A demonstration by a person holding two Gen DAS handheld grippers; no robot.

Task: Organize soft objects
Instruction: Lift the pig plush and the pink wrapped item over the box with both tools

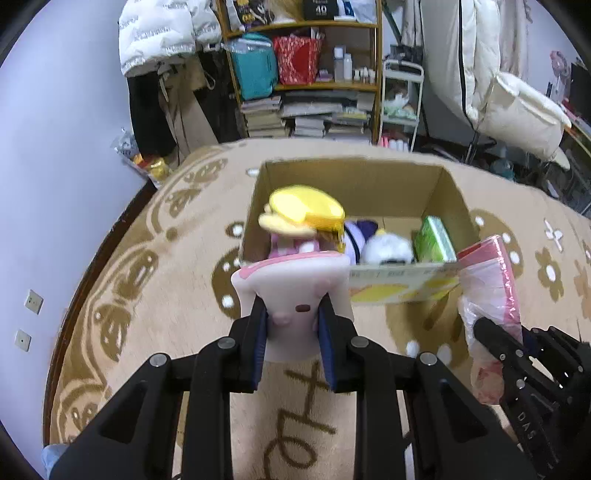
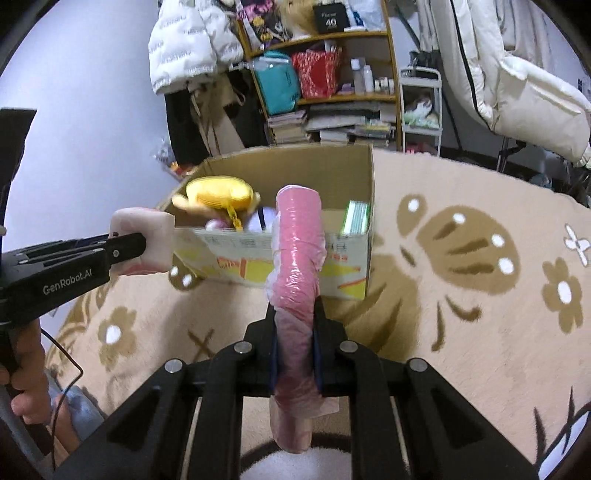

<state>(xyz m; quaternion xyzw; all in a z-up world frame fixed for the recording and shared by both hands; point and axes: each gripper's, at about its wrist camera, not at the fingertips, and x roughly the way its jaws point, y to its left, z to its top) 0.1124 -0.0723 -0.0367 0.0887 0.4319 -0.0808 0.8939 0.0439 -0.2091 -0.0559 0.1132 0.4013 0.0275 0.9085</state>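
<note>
Carrying both loads to box (image 1: 369, 284): left gripper (image 1: 291, 325) clamps pink plush (image 1: 295, 284), right gripper (image 2: 295, 347) clamps pink pack (image 2: 297, 236). Next: lift over near wall, release inside.

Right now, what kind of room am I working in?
Probably a lived-in bedroom or storage room: a patterned rug on the floor, a cluttered bookshelf with stacked books, and puffy coats hanging nearby.

The open cardboard box (image 1: 391, 284) sits on the beige patterned rug (image 1: 166, 295) right ahead of me, with the yellow plush toy (image 1: 306, 210) inside at left, the green packet (image 1: 434, 240) at right, and the wooden bookshelf (image 1: 306, 85) behind.
</note>
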